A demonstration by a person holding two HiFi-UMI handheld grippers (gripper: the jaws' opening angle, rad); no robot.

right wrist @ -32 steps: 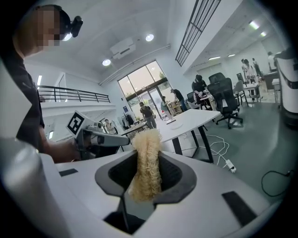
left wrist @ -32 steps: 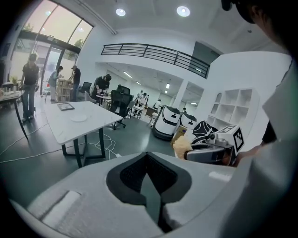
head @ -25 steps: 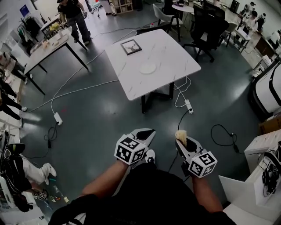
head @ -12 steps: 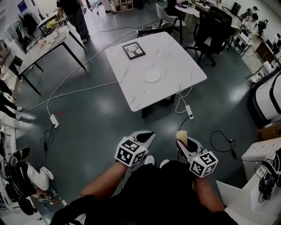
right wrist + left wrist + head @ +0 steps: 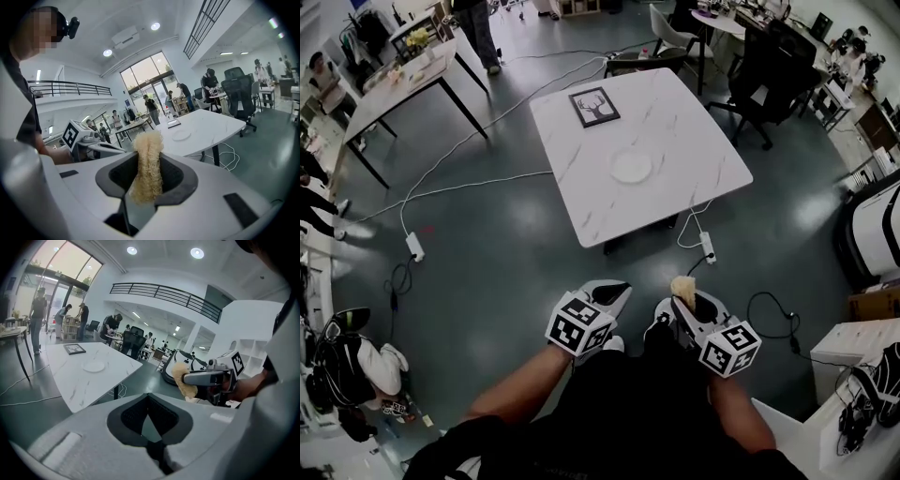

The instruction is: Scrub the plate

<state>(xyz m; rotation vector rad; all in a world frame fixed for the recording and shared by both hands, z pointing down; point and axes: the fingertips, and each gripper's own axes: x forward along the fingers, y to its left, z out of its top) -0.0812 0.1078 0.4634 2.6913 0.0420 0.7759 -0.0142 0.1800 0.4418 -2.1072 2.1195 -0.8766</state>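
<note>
A round white plate [image 5: 632,167] lies on the white marble table [image 5: 675,141] some way ahead of me, also visible in the left gripper view [image 5: 93,366] and the right gripper view [image 5: 181,136]. Both grippers hang low over the dark floor, well short of the table. My right gripper [image 5: 684,298] is shut on a tan fibrous scrub sponge [image 5: 682,286], which stands upright between its jaws [image 5: 147,161]. My left gripper [image 5: 610,293] is shut with nothing in it [image 5: 149,420]. From the left gripper view the sponge [image 5: 183,379] shows beside it.
A black picture frame [image 5: 594,107] lies on the table beyond the plate. Cables and power strips [image 5: 707,247] [image 5: 414,247] cross the floor. A black office chair [image 5: 773,75] stands at the right, another table [image 5: 398,80] at the left, and people stand around the room's edges.
The table and plate have drawn nearer and lower in the head view as I step forward. Both grippers keep their pose, the right one still holding the sponge.
</note>
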